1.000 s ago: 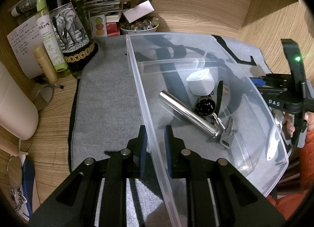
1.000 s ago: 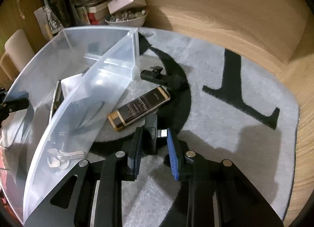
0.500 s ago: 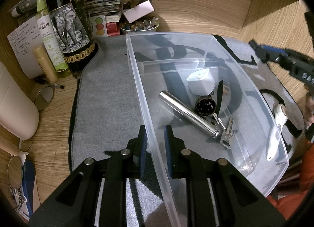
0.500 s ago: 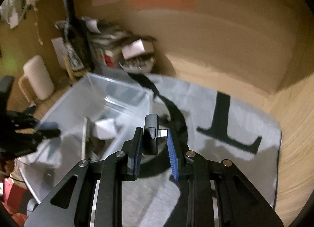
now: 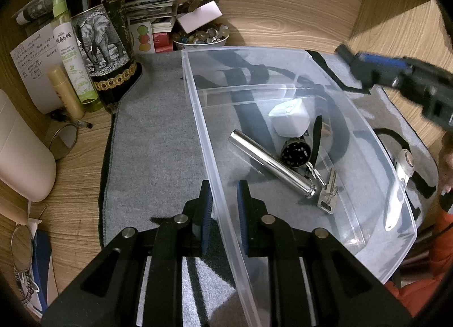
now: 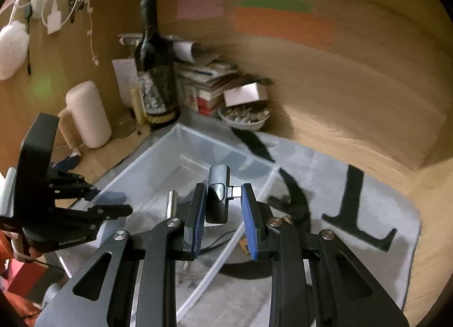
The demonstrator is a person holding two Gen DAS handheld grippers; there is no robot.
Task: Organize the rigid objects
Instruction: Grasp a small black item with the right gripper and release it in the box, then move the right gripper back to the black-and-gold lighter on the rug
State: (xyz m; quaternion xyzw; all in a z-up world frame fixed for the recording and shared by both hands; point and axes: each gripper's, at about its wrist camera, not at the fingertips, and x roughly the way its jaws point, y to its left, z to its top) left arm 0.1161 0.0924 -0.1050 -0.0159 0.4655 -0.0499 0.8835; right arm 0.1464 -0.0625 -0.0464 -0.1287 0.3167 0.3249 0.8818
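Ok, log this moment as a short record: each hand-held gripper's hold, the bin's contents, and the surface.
left hand-held gripper: shut on the wall of the clear plastic bin
right hand-held gripper: shut on a small grey USB-C adapter, above the bin
bin contents: silver metal tube, white cube charger, keys
surface: grey felt mat

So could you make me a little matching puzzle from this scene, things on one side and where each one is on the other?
Things:
1. clear plastic bin
2. grey dongle
3. silver metal tube
4. wine bottle

Places:
A. lying inside the bin, next to the keys
B. its wall pinched by the left hand-held gripper
C. standing on the wooden desk beside the grey mat
D. held in the air by the right hand-held gripper

Pairs: 1-B, 2-D, 3-A, 4-C
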